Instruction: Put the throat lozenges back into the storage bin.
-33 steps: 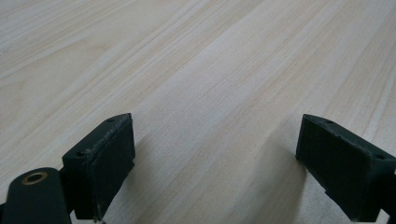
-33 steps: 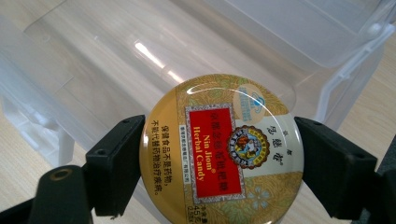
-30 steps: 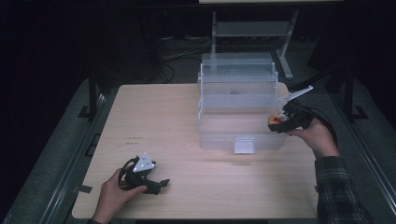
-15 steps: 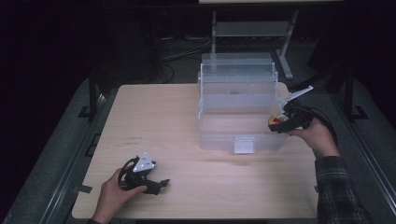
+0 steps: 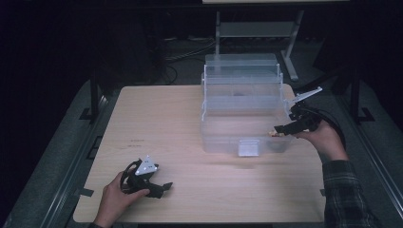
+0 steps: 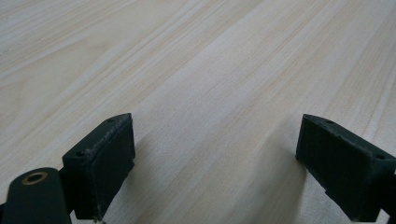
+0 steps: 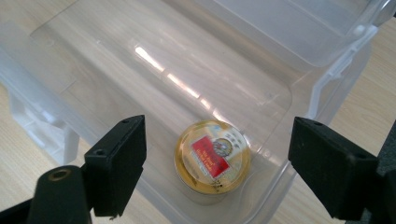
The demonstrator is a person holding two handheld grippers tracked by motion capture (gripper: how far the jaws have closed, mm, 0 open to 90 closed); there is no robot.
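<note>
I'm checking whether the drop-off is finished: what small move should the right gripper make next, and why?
Probably draw the right gripper away from the clear plastic box. Its jaws stand wide open, and the round gold tin lies flat on the box floor, apart from both pads, so it looks released.

Pale wooden table (image 5: 157, 123), bare across the left half and along the bottom of the high view, leaves wide room to pass. A clear plastic box (image 5: 242, 109) stands right of centre. Its stepped trays rise at the upper side and block that approach, while the lower bin is open from above. In the right gripper view, a round gold tin (image 7: 212, 161) lies in the bin's lower right corner, walls close beside it; the bin floor to the upper left is bare.
</note>
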